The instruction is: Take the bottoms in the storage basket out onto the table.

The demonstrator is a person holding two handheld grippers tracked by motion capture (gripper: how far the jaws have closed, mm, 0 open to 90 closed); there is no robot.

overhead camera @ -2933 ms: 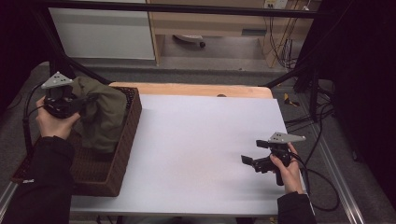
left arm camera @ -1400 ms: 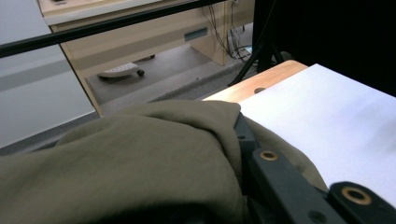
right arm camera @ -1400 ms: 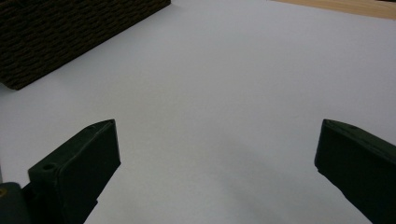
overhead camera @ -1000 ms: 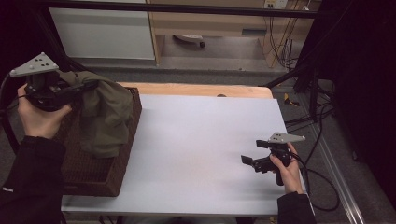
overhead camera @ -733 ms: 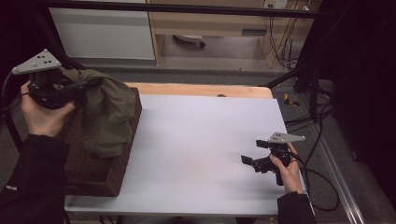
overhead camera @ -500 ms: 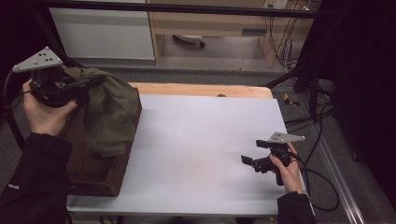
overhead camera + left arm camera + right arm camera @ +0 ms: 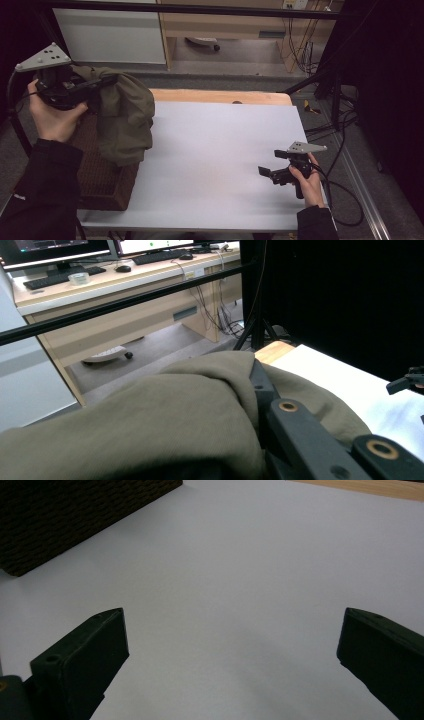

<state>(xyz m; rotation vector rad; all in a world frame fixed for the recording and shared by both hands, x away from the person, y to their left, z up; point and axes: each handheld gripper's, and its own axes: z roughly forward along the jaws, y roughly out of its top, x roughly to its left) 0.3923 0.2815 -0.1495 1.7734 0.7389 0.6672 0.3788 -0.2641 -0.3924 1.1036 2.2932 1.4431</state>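
An olive-green garment (image 7: 122, 117) hangs from my left gripper (image 7: 102, 82), which is shut on its upper fold and holds it above a dark woven basket (image 7: 100, 175) at the table's left edge. In the left gripper view the cloth (image 7: 150, 425) bunches over the jaw and hides the other one. The garment's lower part drapes over the basket's right wall. My right gripper (image 7: 267, 172) rests low over the white table near its right front, open, with nothing between its fingers (image 7: 82, 665).
The white tabletop (image 7: 215, 150) spreads between the basket and my right gripper. A wooden strip (image 7: 220, 96) runs along its far edge. Beyond stand a desk and cabinet (image 7: 225, 25). Cables (image 7: 340, 130) trail at the right.
My left gripper has lifted the garment up and out of the basket and carried it slightly rightward. The right gripper has stayed still.
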